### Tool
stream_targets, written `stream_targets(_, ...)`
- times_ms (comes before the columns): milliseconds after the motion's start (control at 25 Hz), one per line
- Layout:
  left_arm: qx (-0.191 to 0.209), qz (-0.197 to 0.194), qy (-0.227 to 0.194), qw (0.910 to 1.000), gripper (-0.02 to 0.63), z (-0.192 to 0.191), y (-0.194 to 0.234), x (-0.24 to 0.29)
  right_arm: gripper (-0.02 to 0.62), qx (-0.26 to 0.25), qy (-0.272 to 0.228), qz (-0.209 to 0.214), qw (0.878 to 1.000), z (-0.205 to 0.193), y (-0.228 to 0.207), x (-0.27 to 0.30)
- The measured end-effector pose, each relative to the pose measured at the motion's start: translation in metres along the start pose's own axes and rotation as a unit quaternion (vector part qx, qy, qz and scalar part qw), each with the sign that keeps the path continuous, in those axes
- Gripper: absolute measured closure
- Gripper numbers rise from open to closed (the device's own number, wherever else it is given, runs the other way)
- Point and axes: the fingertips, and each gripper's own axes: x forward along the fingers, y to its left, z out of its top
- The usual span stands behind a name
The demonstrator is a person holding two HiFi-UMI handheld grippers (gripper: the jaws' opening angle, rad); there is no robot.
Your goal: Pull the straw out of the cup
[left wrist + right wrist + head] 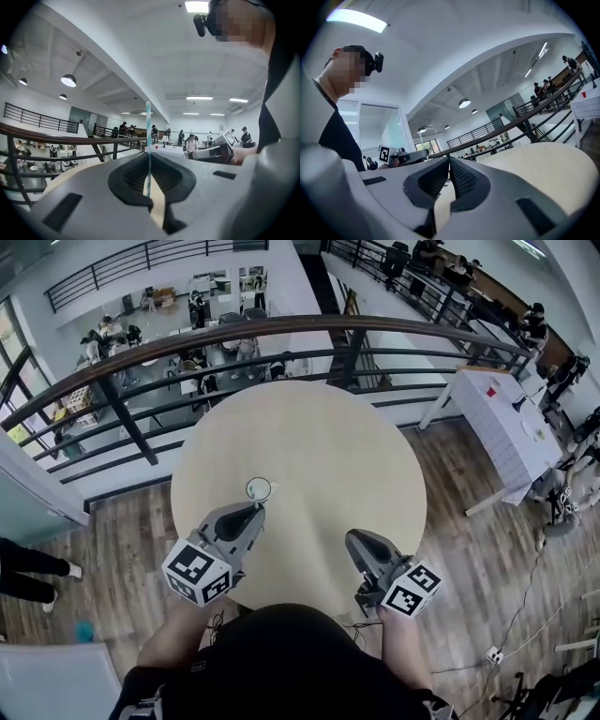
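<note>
Striped straw (pixel 148 126) upright, clenched in left tool (pixel 149 161), right tool (pixel 449 164) clamped shut on nothing, cup (pixel 259 489) on tabletop (pixel 328 437), left of frame centre.

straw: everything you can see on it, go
The straw is thin and straight, striped teal and white, and looks like paper. It stands upright, pinched between the closed jaws of the left gripper, with its top rising well above them. Its lower end drops out of sight between the jaws, so whether it sits in the cup cannot be told. Nothing else is seen touching it.
</note>
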Motion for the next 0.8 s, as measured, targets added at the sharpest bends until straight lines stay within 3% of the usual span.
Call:
stream_targets(200,0.008,0.016,-0.006,0.9998,0.588,0.0,-0.01,-0.002,0.572,-0.01,-0.003,0.014,1.0,0.004,0.002,-0.013)
stream_targets(440,0.014,0.005,-0.006,0.9999,0.588,0.001,-0.033,0.002,0.571,-0.012,-0.016,0.019,1.0,0.011,0.002,-0.027)
stream_targets(640,0.02,-0.001,-0.01,0.9998,0.588,0.005,-0.042,-0.001,0.572,0.005,-0.008,0.035,0.999,-0.005,0.017,-0.025)
stream_targets(800,0.019,-0.003,-0.01,0.9998,0.588,0.003,-0.051,-0.006,0.572,0.014,-0.032,0.015,0.999,-0.001,0.008,-0.043)
